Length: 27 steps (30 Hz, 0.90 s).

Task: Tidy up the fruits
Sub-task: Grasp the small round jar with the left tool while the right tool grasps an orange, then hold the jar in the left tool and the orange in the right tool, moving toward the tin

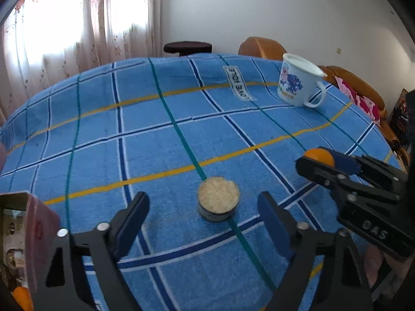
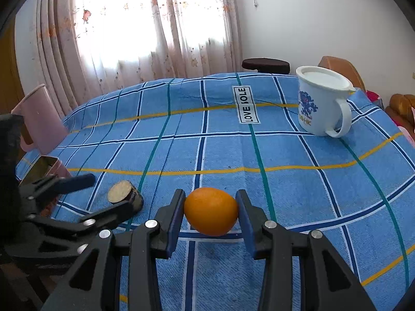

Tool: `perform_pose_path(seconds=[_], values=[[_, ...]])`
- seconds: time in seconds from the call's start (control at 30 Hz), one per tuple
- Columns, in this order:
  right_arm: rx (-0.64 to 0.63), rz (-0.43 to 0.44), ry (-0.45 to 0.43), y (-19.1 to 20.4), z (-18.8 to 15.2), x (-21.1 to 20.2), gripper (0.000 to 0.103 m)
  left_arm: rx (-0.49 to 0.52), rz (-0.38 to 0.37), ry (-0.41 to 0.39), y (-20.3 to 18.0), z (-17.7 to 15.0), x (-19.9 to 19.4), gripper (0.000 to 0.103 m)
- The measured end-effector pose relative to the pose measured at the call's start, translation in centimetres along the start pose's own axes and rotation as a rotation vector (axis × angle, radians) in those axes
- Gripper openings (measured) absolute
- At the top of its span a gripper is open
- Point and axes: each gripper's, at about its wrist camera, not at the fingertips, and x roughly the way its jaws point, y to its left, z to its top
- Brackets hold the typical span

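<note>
My right gripper [image 2: 211,211] is shut on an orange [image 2: 211,212] and holds it just above the blue checked tablecloth [image 2: 285,186]; it also shows in the left wrist view [image 1: 317,160] at the right, with the orange [image 1: 319,156] between its pads. My left gripper [image 1: 201,213] is open and empty, its fingers either side of a small round tin filled with pale grains [image 1: 218,201]. The tin [image 2: 125,195] and left gripper [image 2: 103,194] show at the left in the right wrist view. Another orange thing [image 1: 22,298] shows at the lower left edge.
A white lidded mug with a blue print [image 2: 323,102] stands at the far right of the table. A pink box with a metallic inside [image 1: 28,235] sits at the left edge. A pink chair [image 2: 39,119] and brown chairs [image 1: 262,48] stand around the table.
</note>
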Motion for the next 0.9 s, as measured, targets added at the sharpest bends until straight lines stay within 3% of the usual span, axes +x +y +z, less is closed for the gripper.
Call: perform_pose_path(seconds=[0.1,0.17,0.27,0.47,0.9], values=[[-0.006,-0.001,-0.003,0.1,0.0,-0.1,0.042,-0.006,-0.020,0.030,-0.1,0.2,1.0,0.072],[-0.007,0.004,-0.007,0.1,0.0,-0.1,0.042,-0.018,-0.060,0.053,0.0,0.3,1.4,0.052],[-0.005,0.009,-0.020,0.1,0.0,-0.3,0.042,-0.024,-0.076,0.049,0.2,0.0,1.1,0.038],[-0.031,0.028,-0.066,0.5,-0.2,-1.2,0.042,-0.017,-0.084,0.001,0.2,-0.8,-0.6,0.036],[-0.061,0.042,-0.141,1.0,-0.4,-2.6,0.042,0.006,-0.018,-0.135,-0.2,-1.2,-3.2,0.036]])
